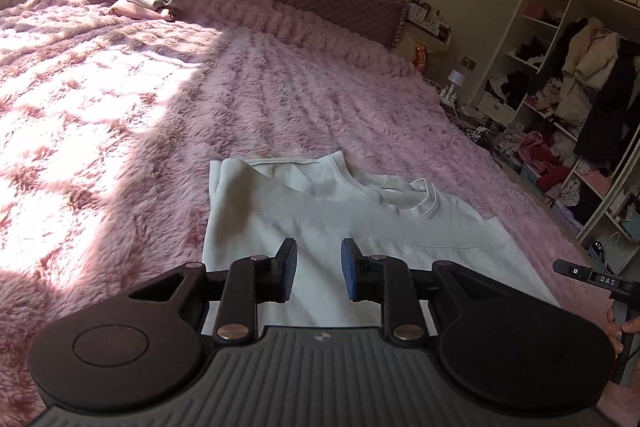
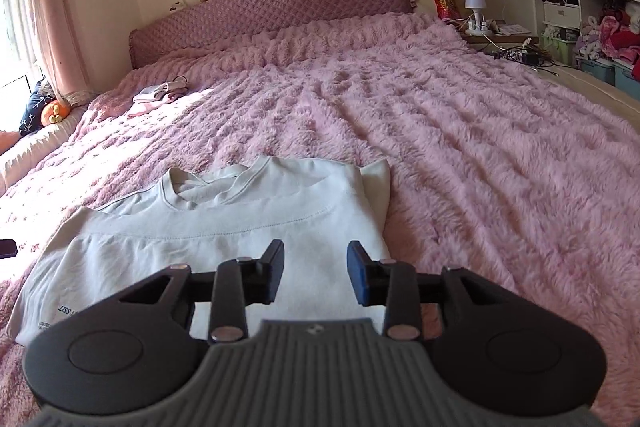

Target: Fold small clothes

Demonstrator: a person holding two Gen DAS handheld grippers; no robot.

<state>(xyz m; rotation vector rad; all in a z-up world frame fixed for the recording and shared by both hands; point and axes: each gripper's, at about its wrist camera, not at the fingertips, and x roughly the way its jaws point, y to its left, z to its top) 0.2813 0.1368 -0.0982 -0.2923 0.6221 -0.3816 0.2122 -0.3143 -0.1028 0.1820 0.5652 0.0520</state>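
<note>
Both tongs parted and empty above a white shirt on the bed.
The left tongs (image 1: 319,271) and right tongs (image 2: 316,273) stand apart with nothing between them, each over the near part of the white shirt (image 2: 224,227), which lies partly folded, collar away, on the pink fluffy blanket (image 2: 460,147); folded clothes (image 1: 148,5) lie well apart near the headboard (image 2: 272,7).

We see a pale white shirt (image 2: 224,227) lying flat, partly folded, in the lower centre of the frame, its collar toward the top, small dark print at lower left.
</note>
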